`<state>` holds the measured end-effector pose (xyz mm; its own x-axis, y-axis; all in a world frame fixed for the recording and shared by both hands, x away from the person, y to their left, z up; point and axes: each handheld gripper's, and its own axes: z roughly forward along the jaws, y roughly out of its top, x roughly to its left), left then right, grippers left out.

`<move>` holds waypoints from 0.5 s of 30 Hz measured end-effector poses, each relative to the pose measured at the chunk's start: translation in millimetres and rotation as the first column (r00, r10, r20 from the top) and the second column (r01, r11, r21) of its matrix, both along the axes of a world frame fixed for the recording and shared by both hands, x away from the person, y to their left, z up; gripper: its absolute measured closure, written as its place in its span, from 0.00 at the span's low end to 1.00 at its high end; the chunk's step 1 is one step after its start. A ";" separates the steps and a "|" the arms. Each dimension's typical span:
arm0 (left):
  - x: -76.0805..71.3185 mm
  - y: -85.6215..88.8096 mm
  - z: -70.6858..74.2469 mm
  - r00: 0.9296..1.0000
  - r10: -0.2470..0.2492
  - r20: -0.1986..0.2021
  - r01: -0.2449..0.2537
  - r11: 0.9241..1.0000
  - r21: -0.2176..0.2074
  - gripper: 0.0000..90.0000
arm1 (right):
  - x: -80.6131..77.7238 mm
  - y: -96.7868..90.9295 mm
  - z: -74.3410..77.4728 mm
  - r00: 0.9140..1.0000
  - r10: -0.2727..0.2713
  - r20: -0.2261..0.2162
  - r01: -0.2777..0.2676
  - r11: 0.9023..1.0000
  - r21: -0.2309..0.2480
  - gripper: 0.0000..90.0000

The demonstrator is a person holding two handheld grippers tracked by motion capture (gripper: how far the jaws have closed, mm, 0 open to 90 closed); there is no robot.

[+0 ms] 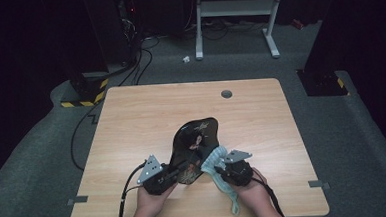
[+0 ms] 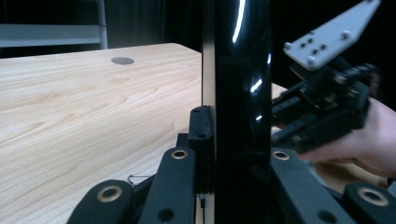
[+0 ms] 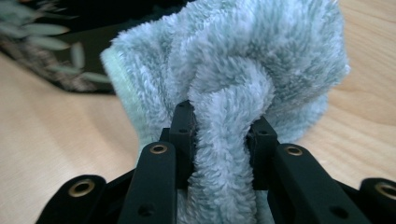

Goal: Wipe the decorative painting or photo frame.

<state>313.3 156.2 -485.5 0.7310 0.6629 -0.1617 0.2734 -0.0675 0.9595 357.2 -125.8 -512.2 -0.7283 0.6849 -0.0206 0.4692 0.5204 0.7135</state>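
Black tray held on edge over the bench, cloth against it.

High view: left tongs (image 1: 177,173) clamp the near rim of the glossy black tray (image 1: 195,138), tilted up off the bench (image 1: 131,121); right tongs (image 1: 219,173) grip a pale blue cloth (image 1: 214,160) touching the tray's right edge. Both hands low at the near edge. Left gripper view: tray (image 2: 238,93) edge-on between clenched jaws. Right gripper view: cloth (image 3: 233,93) pinched tight, tray empty.

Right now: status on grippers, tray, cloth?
Left gripper shut on black tray, tilted up off table. Right gripper shut on pale green cloth, against tray. No obstruction.
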 end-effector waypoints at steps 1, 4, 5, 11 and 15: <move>0.0 0.0 -0.1 1.000 0.000 0.000 0.000 1.000 0.000 0.89 | -2.6 0.1 0.1 1.000 0.007 -0.002 -0.007 1.000 0.001 0.78; 0.1 0.0 0.0 1.000 0.000 0.001 0.000 1.000 0.000 0.89 | -3.7 -2.3 0.5 1.000 0.011 -0.018 -0.011 1.000 0.019 0.78; 0.1 0.0 0.0 1.000 0.000 0.001 0.000 1.000 0.000 0.89 | -2.9 -3.4 0.7 1.000 0.013 -0.024 -0.013 1.000 0.024 0.78; 0.4 0.0 -0.1 1.000 -0.001 0.002 0.001 1.000 0.001 0.89 | -9.9 -0.8 1.9 0.998 0.050 -0.029 -0.050 0.999 0.020 0.78; -0.6 -1.0 0.8 1.000 0.007 0.004 -0.007 1.000 0.013 0.89 | 5.5 -5.8 2.3 1.000 -0.015 -0.027 0.015 1.000 0.013 0.77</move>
